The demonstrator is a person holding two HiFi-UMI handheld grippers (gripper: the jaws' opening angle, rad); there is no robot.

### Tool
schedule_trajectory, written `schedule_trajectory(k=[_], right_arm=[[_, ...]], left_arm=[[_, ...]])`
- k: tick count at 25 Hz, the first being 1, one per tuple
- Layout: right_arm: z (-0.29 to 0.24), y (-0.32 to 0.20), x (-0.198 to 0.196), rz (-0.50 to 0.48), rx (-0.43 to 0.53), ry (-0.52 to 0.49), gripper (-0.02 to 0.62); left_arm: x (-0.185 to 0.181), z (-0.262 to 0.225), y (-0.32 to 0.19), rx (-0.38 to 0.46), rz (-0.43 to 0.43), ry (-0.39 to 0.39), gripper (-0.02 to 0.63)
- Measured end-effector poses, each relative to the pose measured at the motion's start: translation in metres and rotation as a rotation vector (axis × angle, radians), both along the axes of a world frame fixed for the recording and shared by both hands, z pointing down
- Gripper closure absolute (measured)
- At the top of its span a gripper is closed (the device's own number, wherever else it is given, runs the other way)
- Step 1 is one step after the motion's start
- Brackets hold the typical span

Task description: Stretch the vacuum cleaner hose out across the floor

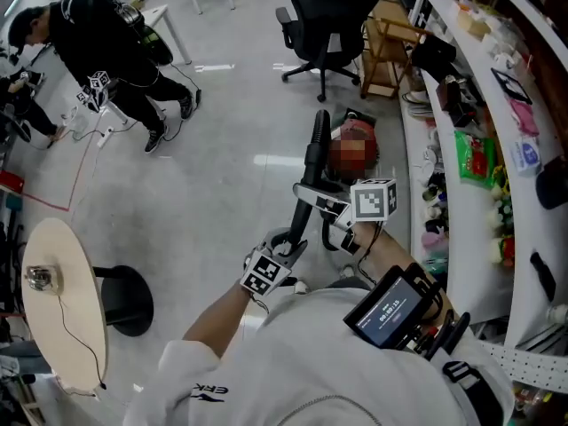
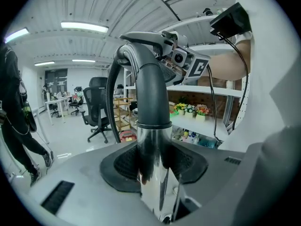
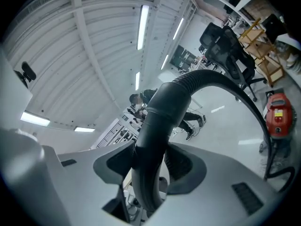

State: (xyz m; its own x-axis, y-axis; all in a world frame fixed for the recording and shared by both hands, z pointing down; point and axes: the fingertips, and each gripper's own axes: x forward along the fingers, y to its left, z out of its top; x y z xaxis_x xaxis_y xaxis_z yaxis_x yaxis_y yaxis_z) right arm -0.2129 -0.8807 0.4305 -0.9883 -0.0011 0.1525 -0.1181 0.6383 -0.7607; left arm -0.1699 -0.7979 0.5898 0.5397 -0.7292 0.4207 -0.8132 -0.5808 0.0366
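I hold the vacuum cleaner's wand upright in front of me. My left gripper is shut on the shiny metal tube, just below its dark plastic collar. My right gripper is higher up, shut on the curved dark handle where the hose begins. The black ribbed hose arcs away from the handle. It drops toward the red vacuum cleaner, which stands on the floor by the shelving.
A person in black bends over at the far left, near a red line on the floor. A black office chair and a wooden rack stand ahead. Cluttered white shelves run along the right, and a round table is at my left.
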Motion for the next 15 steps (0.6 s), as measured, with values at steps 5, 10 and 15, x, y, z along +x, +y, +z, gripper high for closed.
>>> schedule_trajectory(k=[5,10,15], right_arm=[[0.004,0.035,0.008,-0.029,-0.043,-0.023,0.4],[0.011,0.067,0.032,-0.051,-0.078,-0.045,0.402],[0.015,0.101,0.062,-0.076,-0.117,-0.062,0.403]], left_arm=[[0.017,0.005,0.037,-0.042,-0.004,0.011,0.451],[0.04,0.011,0.072,-0.069,-0.026,-0.006,0.451],[0.067,0.014,0.11,-0.095,-0.055,-0.035,0.451]])
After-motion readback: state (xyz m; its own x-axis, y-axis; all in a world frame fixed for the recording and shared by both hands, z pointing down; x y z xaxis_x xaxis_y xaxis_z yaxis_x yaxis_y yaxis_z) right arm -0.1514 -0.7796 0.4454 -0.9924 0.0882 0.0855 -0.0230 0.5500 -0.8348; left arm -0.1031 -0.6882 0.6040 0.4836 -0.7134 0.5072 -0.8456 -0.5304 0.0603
